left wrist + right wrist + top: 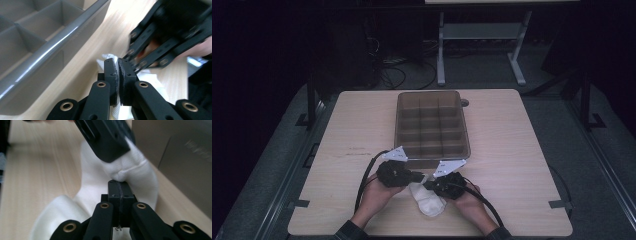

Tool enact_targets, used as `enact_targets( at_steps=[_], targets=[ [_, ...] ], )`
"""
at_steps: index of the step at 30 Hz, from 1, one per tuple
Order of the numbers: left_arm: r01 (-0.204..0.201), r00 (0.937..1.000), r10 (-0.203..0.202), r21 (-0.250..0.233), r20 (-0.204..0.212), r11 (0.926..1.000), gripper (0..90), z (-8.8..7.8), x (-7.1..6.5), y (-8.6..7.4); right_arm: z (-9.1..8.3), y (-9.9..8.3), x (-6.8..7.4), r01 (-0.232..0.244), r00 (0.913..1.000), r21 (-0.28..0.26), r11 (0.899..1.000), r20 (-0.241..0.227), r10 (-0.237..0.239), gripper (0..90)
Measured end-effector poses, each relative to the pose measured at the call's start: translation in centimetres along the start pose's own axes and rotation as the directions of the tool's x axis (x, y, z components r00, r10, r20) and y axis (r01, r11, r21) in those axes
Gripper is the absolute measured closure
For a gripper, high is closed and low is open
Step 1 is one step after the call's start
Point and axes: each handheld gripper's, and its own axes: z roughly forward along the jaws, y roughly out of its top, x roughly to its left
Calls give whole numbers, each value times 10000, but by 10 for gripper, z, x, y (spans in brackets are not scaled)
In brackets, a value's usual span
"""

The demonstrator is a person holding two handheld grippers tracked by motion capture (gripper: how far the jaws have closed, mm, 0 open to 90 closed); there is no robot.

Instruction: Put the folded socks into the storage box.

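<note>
High view: I saw a white sock (427, 199) lying on the wooden table (512, 150), just in front of the grey divided organizer tray (432, 125), with both hands closed in over its upper end.
Sock position: its cuff end pointed toward the tray's near wall and its toe end trailed back toward the table's front edge, between my two forearms.
Left gripper: the left gripper (418, 176) came in from the left; in the left gripper view its pads (111, 72) were pressed together with a fold of white fabric (110, 57) at the tips.
Right gripper: the right gripper (119, 185) had its jaws pressed together, pinching a bunched ridge of the sock (135, 173) right at the tips.
Jaws relative to each other: both pinches sat nearly touching on the same end of the sock, the left gripper's body crossing just above the right's tips.
Handling: I judged the sock light, soft and limp; it would sag and fold wherever it was unsupported, and it was not fragile.
Slip: knit fabric looked grippy enough, though a thin single layer could creep out of the pads.
Where to hold: I reckoned the ribbed cuff edge was the best purchase, one pinch on each side, so the opening could be spread or the sock folded.
Tray: its compartments looked empty from above.
</note>
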Motion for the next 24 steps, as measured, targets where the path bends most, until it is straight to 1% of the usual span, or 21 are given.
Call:
enact_targets(
  at_steps=[1, 2, 3, 5, 9, 14, 15, 18, 19, 21, 24],
  targets=[
    [-3, 10000, 3, -16, 9, 10000, 870, 0, 0, 0, -5, 1, 1, 14, 10000, -82, 10000, 35, -14, 900],
    [-70, 9999, 70, 20, -73, 10000, 870, 0, 0, 0, -9, 1, 1, 31, 10000, -96, 9999, 40, -30, 900],
    [-113, 9998, 114, 62, -146, 9999, 870, 0, 0, 0, -13, 1, 2, 10, 10000, -66, 10000, 52, -9, 900],
    [-123, 9998, 124, 87, -154, 9999, 870, -1, 2, 0, -20, -2, 4, -10, 10000, -21, 10000, 38, 10, 900],
    [-156, 9994, 159, 97, -322, 9998, 870, -2, 3, 0, -35, -11, 10, -72, 10000, 134, 9999, 34, 71, 900],
    [-177, 9990, 182, 134, -410, 9998, 870, -2, 4, -1, -50, -25, 18, -201, 9998, 295, 9994, -77, 203, 900],
    [-183, 9990, 189, 151, -412, 9997, 870, -2, 4, -1, -52, -28, 19, -261, 9996, 262, 9993, -109, 263, 900],
    [-261, 9985, 271, 207, -470, 9994, 870, -2, 3, -1, -55, -33, 22, -401, 9989, 267, 9988, -235, 407, 900],
    [-253, 9986, 261, 184, -452, 9995, 870, -2, 3, 0, -54, -34, 22, -447, 9985, 316, 9985, -297, 456, 900],
    [-305, 9984, 314, 207, -476, 9993, 870, -3, 3, 0, -50, -35, 23, -355, 9987, 425, 9985, -344, 370, 900],
    [-313, 9984, 320, 166, -457, 9994, 869, -5, 2, 0, -44, -35, 22, -368, 9980, 597, 9975, -499, 397, 900]
  ],
)
